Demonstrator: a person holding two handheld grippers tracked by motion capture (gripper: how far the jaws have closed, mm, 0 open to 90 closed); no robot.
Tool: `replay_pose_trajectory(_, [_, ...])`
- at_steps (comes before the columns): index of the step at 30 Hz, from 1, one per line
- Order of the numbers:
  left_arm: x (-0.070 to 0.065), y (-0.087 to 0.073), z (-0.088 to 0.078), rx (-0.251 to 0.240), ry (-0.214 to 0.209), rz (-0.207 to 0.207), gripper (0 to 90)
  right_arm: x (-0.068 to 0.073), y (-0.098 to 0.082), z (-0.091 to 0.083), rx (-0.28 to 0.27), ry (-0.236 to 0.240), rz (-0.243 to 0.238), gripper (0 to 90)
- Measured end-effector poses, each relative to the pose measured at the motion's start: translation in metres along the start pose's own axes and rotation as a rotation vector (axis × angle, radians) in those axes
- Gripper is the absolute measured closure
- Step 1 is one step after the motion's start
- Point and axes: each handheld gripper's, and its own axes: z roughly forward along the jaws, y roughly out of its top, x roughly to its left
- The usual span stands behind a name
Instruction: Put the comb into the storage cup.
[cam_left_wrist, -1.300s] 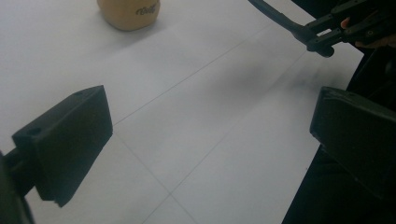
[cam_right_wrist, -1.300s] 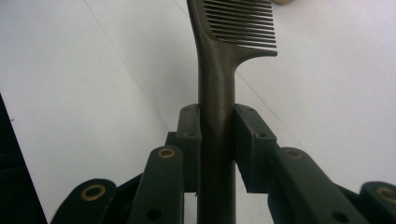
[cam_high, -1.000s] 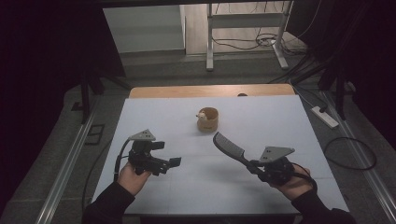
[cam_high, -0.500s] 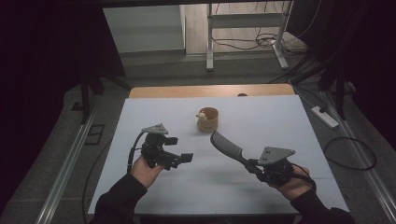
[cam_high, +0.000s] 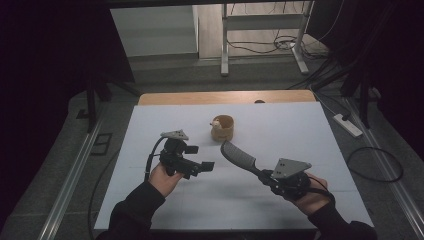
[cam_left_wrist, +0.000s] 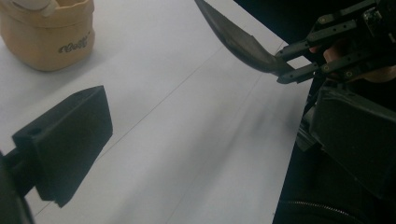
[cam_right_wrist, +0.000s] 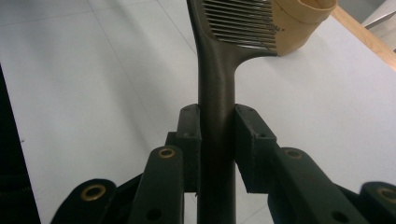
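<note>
My right gripper (cam_high: 265, 176) (cam_right_wrist: 217, 140) is shut on the handle of a dark comb (cam_high: 240, 157) (cam_right_wrist: 217, 88). The comb slants up and to the left over the white table, its toothed head toward a tan cup (cam_high: 222, 128) (cam_right_wrist: 303, 23). My left gripper (cam_high: 200, 157) (cam_left_wrist: 210, 144) hovers left of the comb with its jaws wide apart and nothing between them. In the left gripper view the comb (cam_left_wrist: 243, 42) and the right gripper (cam_left_wrist: 299, 60) that grips it show at the upper right, and the cup (cam_left_wrist: 51, 37) at the upper left, with something pale inside it.
The white table top (cam_high: 300, 130) has a wooden strip (cam_high: 225, 97) along its far edge. On the floor, a power strip (cam_high: 346, 125) and cables lie to the right, and a metal rail (cam_high: 75, 175) runs along the left side.
My left gripper has moved to the right and a little farther from the person, toward the comb. The right gripper and comb have barely shifted.
</note>
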Motion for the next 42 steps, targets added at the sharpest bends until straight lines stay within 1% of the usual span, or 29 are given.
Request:
replay_pose_trajectory(7, [0.0,0.005,0.008,0.002,-0.029,-0.007,0.0,0.004,0.004,0.002,-0.011,-0.005,-0.013,72.7])
replay_pose_trajectory(15, [-0.004,0.005,0.019,0.008,-0.053,-0.005,0.0,0.01,0.008,0.004,-0.022,-0.012,-0.033,72.7])
replay_pose_trajectory(20, [-0.008,0.005,0.026,0.036,-0.072,0.003,0.0,0.015,0.01,0.005,-0.028,-0.017,-0.049,72.7])
replay_pose_trajectory(24, [-0.009,0.004,0.03,0.037,-0.103,-0.02,0.0,0.019,0.012,0.007,-0.03,-0.017,-0.064,72.7])
replay_pose_trajectory(26, [-0.008,0.004,0.032,0.035,-0.124,-0.038,0.0,0.021,0.013,0.007,-0.031,-0.017,-0.071,72.7])
replay_pose_trajectory(27, [-0.008,0.004,0.033,0.041,-0.132,-0.039,0.0,0.022,0.013,0.008,-0.032,-0.019,-0.075,72.7])
replay_pose_trajectory(33, [-0.012,0.005,0.036,0.056,-0.144,-0.039,0.0,0.027,0.015,0.01,-0.029,-0.024,-0.101,72.7])
replay_pose_trajectory(37, [-0.015,0.005,0.039,0.075,-0.163,-0.054,0.0,0.028,0.016,0.01,-0.033,-0.028,-0.109,72.7])
replay_pose_trajectory(39, [-0.015,0.005,0.039,0.083,-0.179,-0.063,2.1,0.029,0.016,0.01,-0.033,-0.032,-0.113,72.7])
replay_pose_trajectory(40, [-0.015,0.005,0.039,0.081,-0.189,-0.066,4.8,0.029,0.016,0.01,-0.033,-0.036,-0.114,72.7])
replay_pose_trajectory(41, [-0.015,0.005,0.038,0.08,-0.202,-0.071,8.7,0.029,0.016,0.01,-0.031,-0.038,-0.117,72.7])
replay_pose_trajectory(42, [-0.014,0.005,0.038,0.079,-0.214,-0.08,14.7,0.029,0.016,0.01,-0.031,-0.039,-0.119,72.7])
